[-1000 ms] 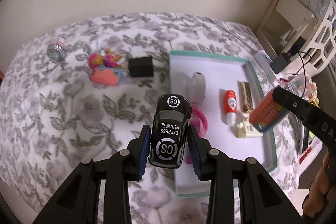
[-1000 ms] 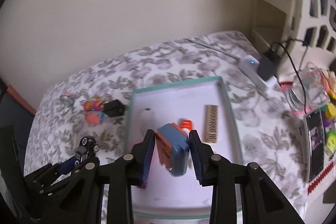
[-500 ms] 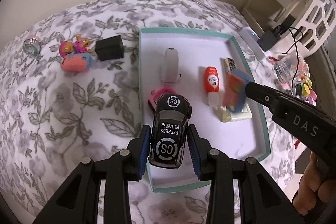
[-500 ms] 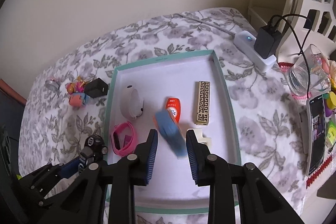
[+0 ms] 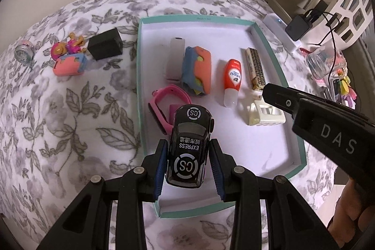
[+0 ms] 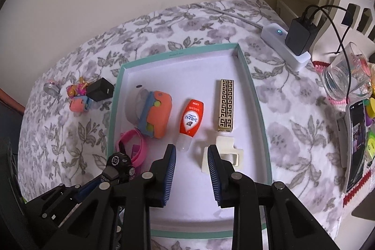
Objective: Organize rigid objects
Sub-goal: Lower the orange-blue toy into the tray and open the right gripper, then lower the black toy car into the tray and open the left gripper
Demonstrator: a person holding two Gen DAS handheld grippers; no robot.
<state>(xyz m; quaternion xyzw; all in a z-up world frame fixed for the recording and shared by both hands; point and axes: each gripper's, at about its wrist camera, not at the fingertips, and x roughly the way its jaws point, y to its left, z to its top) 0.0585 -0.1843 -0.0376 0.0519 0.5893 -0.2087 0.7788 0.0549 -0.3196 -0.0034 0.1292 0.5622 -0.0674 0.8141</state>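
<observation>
My left gripper [image 5: 187, 144] is shut on a black toy car [image 5: 188, 147] and holds it above the near left part of the teal-rimmed white tray [image 5: 276, 62]. My right gripper [image 6: 191, 151] is open and empty over the tray [image 6: 248, 76]. An orange and blue toy [image 6: 155, 117] lies in the tray against a white device [image 6: 134, 101]. Beside them lie a pink band [image 6: 138, 147], an orange bottle [image 6: 191, 118], a gold patterned case [image 6: 226, 104] and a cream clip [image 6: 225, 151].
On the floral cloth left of the tray sit a black cube [image 5: 105, 47], a pink toy [image 5: 69, 62] and a small tin [image 5: 22, 54]. At the right stand a white power strip with a charger [image 6: 293, 43], a glass [image 6: 339, 79] and a phone [image 6: 356, 144].
My right gripper opened and let the orange and blue toy drop; it now lies in the tray by the white device. My left gripper holds the car over the tray's near left.
</observation>
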